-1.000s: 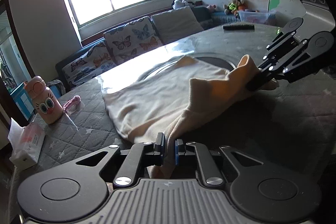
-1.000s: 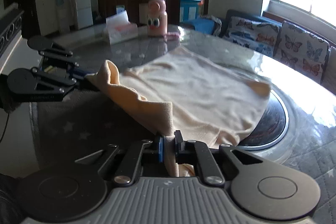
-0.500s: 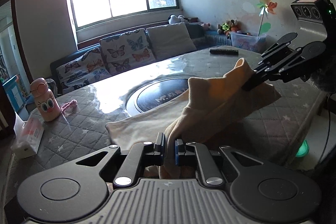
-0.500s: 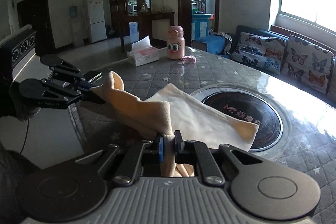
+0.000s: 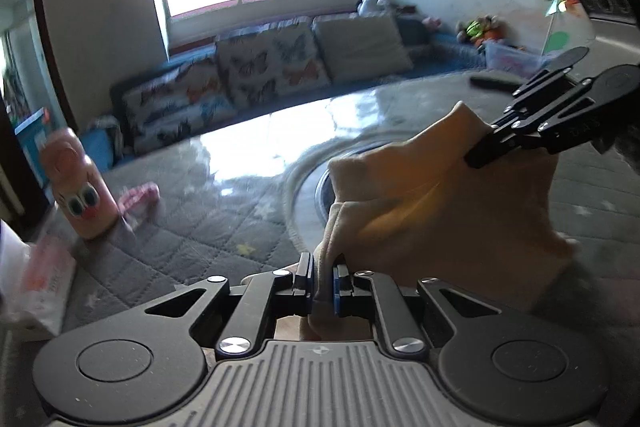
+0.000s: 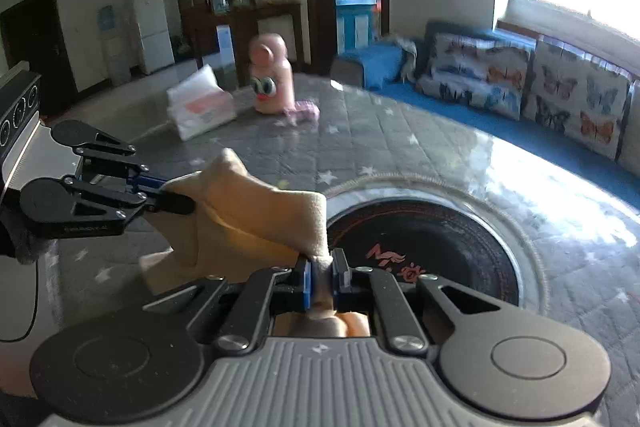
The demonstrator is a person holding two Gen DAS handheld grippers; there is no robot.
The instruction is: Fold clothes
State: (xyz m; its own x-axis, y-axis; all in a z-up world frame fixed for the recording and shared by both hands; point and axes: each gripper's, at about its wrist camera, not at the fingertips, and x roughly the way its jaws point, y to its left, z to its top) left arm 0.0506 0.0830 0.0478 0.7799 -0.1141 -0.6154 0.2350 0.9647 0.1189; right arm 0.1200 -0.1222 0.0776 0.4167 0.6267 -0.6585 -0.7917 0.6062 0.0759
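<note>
A pale peach garment [image 5: 440, 203] hangs between my two grippers above the grey quilted table [image 5: 224, 219]. My left gripper [image 5: 323, 285] is shut on one corner of it. My right gripper [image 6: 322, 281] is shut on another corner; it shows in the left wrist view [image 5: 480, 155] at the right, pinching the cloth's upper edge. In the right wrist view the garment [image 6: 256, 215] stretches left to the left gripper [image 6: 176, 201]. The cloth's lower part hangs below the jaws and is partly hidden.
A pink cartoon bottle [image 5: 78, 187] and a tissue pack [image 5: 40, 279] stand at the table's left side, with a small pink item [image 5: 138, 197] beside the bottle. A round dark inset [image 6: 432, 247] lies in the table's middle. A butterfly-cushion sofa [image 5: 240, 83] stands behind.
Both grippers have lifted the garment off the table and drawn it toward me; it lay spread flat a second ago and now hangs bunched between them. The views are motion-blurred.
</note>
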